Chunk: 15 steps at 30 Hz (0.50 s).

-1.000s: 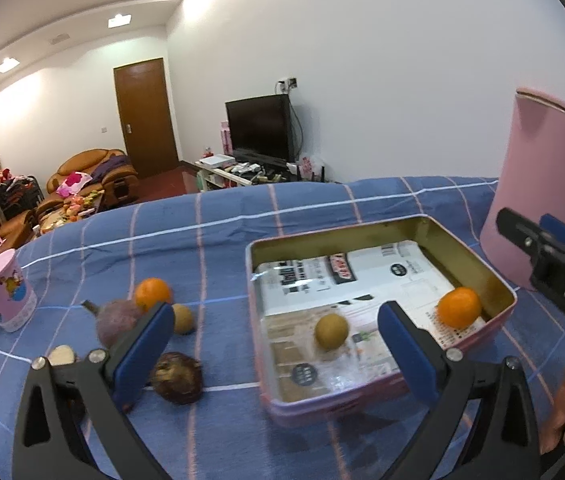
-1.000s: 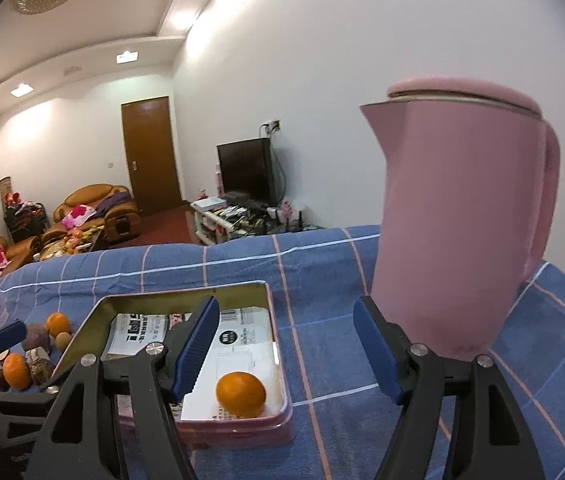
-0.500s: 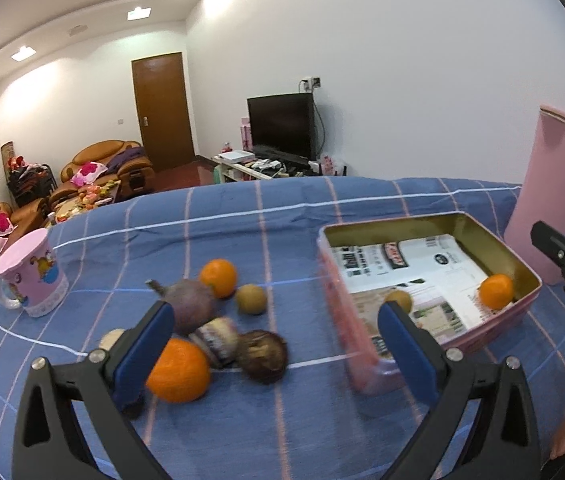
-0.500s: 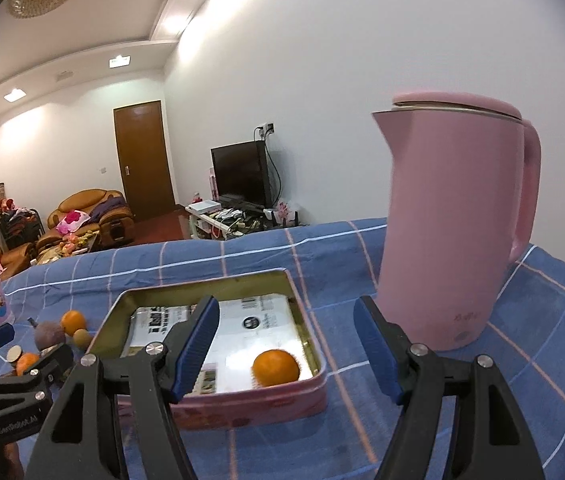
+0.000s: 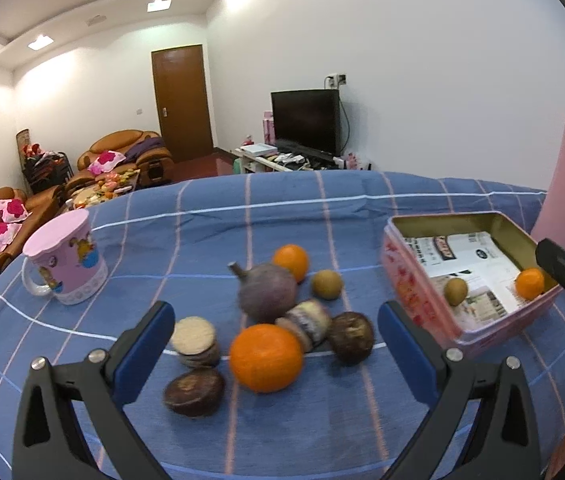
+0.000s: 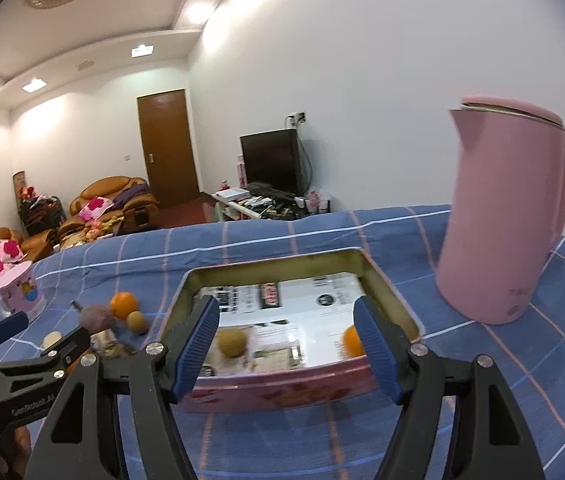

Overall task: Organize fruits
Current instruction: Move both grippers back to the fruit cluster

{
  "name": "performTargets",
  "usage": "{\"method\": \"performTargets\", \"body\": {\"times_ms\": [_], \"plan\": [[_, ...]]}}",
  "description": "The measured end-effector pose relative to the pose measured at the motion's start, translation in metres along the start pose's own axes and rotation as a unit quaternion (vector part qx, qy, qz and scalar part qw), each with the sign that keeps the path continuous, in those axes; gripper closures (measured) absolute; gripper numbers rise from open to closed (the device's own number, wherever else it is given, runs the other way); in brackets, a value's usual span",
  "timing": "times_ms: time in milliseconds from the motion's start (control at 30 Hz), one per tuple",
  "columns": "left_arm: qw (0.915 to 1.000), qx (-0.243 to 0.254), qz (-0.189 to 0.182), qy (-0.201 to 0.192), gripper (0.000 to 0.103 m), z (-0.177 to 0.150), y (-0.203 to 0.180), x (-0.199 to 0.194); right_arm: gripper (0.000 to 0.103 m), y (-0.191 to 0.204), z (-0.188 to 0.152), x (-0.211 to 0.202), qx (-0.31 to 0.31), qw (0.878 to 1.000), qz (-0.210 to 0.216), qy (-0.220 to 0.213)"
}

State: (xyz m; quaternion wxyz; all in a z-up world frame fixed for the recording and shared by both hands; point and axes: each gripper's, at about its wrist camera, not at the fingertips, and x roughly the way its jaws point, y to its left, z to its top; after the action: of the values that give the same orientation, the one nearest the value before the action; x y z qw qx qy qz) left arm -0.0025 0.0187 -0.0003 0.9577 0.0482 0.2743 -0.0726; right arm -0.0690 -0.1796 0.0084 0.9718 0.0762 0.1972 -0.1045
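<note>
My left gripper point(image 5: 276, 334) hangs with jaws apart and empty over the loose fruit near the tablecloth's point(image 5: 210, 232) front edge; the large orange point(image 5: 266, 358) lies straight ahead between them. My right gripper point(image 6: 286, 344), also spread and empty, faces the tin point(image 6: 392, 292).

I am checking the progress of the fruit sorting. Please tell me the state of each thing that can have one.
Tin: open, holds two fruits.
Kettle: upright, lid shut.
Mug: upright, lid on.
Left gripper: open, empty.
Right gripper: open, empty.
Door: shut.
Television: off.
</note>
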Motion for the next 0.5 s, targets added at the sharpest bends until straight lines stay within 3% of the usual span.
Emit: {"method": "performTargets", "body": {"times_ms": [300,500], "plan": [[0.9997,-0.01,0.022,0.009,0.0,-0.002,0.042,0.005,0.032,0.039,-0.006,0.004,-0.011,0.999,0.04,0.019],[0.9971,-0.027,0.068,0.021,0.0,-0.001,0.089,0.012,0.032,0.068,-0.01,0.01,-0.032,0.996,0.068,0.039]]}}
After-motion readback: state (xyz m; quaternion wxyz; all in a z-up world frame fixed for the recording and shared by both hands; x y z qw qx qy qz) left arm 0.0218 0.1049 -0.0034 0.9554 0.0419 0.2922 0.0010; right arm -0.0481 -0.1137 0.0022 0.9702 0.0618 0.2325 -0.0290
